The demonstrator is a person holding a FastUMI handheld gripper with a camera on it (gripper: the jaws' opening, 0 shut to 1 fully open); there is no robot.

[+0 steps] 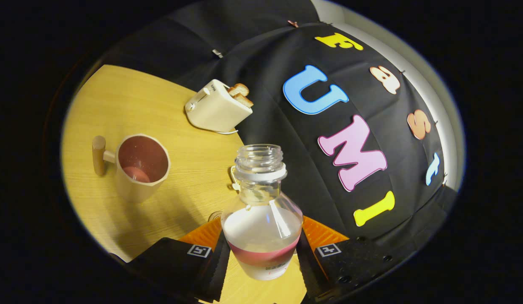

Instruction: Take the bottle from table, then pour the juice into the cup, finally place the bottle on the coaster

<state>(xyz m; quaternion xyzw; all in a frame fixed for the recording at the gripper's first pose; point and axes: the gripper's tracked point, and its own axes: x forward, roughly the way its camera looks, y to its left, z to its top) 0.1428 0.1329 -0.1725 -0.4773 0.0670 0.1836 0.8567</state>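
Your gripper [261, 257] has the bottle [261, 219] clamped between its two fingers [217, 264], one pressing on each side of the lower body near the pink label band. The bottle is uncapped, its open neck pointing ahead of the fingers toward the booth wall, and clear liquid sits in its lower part with the shoulder and neck empty. The scene looks tilted, so the bottle seems to lean relative to the desk [130, 101].

The cup [141, 166] stands on the desk ahead and to the left of the fingers, well apart from the bottle. It is a pale faceted mug with a wooden handle sticking out on its far-left side, and its inside looks reddish.

Beyond the cup, near the desk's far edge, a cream toaster [217, 107] holds two slices of toast [241, 94] in its slots.
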